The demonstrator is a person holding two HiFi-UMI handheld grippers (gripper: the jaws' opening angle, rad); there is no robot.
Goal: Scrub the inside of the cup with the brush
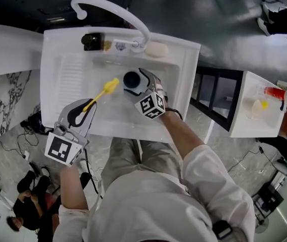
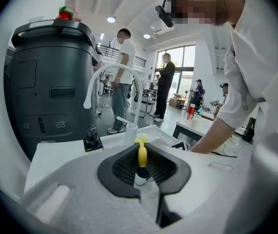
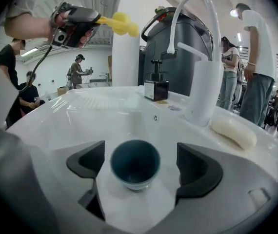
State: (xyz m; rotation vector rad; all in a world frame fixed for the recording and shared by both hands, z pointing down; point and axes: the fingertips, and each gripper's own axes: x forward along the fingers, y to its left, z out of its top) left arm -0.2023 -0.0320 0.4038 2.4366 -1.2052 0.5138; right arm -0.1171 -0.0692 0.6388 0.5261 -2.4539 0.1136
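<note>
White sink (image 1: pixel 53 74) sat under everything; right tongs (image 3: pixel 141 165) were spread, pads either side of dark cup (image 1: pixel 132 79) in basin, not touching it; left tongs (image 2: pixel 143 167) clenched on yellow brush (image 1: pixel 103 92), left of cup; risk imo: cup ungripped, brush shove could've tipped or skidded it

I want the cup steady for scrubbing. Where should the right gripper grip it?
Take the cup by its outer wall below the rim, from the side, one jaw each side: it stands mouth up, so the brush can enter.
</note>
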